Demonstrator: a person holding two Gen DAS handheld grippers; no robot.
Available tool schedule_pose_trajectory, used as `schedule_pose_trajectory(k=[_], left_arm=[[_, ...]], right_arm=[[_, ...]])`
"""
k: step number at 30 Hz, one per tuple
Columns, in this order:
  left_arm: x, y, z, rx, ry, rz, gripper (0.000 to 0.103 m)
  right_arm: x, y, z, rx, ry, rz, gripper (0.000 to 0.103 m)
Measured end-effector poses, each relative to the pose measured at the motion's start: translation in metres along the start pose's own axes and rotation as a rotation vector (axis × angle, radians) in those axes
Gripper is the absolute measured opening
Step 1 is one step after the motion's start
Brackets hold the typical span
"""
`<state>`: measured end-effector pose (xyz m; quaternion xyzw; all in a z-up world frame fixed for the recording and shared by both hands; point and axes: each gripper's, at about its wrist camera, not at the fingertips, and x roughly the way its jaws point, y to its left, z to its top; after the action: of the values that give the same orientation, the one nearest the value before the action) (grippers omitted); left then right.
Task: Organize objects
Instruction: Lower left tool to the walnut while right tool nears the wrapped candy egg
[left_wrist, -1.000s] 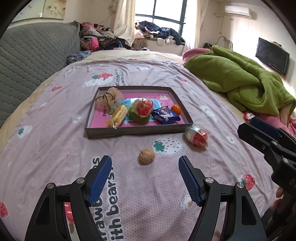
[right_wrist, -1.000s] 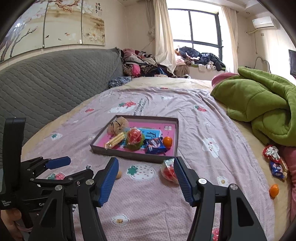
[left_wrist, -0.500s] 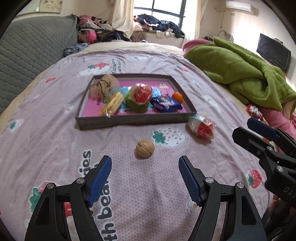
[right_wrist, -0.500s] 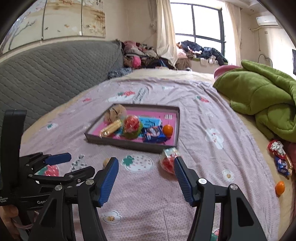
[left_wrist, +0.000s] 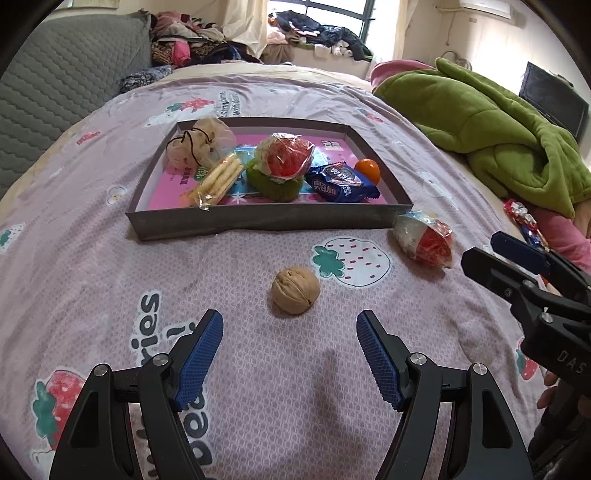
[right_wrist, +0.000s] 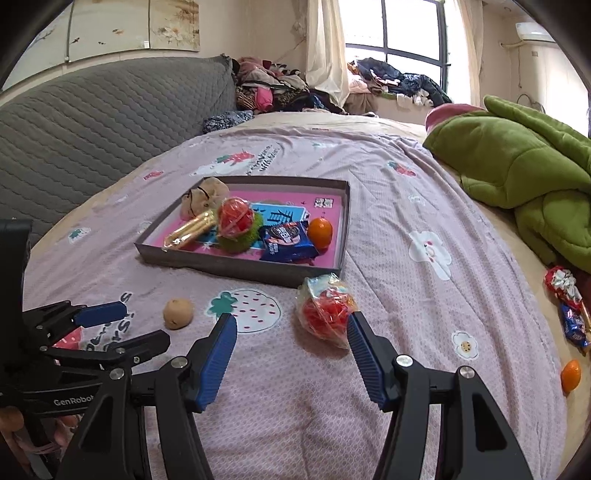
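Left hand-held gripper (left_wrist: 289, 334): open, empty, lowered closer; walnut (left_wrist: 295, 290) just ahead. Right hand-held gripper (right_wrist: 291, 334): open, red packet (right_wrist: 325, 311) near its tips. Pickups pending

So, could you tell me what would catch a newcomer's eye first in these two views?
Probably the dark tray in the middle of the strawberry-print bedspread, filled with wrapped snacks and a small orange. Just in front of it, a walnut and a clear packet of red sweets lie loose on the cover, with the open left gripper and open right gripper facing them.
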<state>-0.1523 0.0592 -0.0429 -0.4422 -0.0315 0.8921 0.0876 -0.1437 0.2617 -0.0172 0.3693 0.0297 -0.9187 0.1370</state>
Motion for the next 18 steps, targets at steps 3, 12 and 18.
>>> schedule_pose_trajectory(k=[3, 12, 18], left_arm=[[0.006, 0.002, 0.001, -0.006, 0.009, 0.0, 0.076], [0.02, 0.007, 0.005, -0.013, 0.031, 0.013, 0.076], [0.029, 0.006, 0.008, -0.004, 0.042, 0.017, 0.076]], right_arm=[[0.008, -0.004, -0.002, 0.002, 0.018, -0.002, 0.061], [0.033, -0.014, -0.001, 0.003, 0.045, -0.021, 0.061], [0.049, -0.022, -0.001, 0.005, 0.063, -0.037, 0.061]])
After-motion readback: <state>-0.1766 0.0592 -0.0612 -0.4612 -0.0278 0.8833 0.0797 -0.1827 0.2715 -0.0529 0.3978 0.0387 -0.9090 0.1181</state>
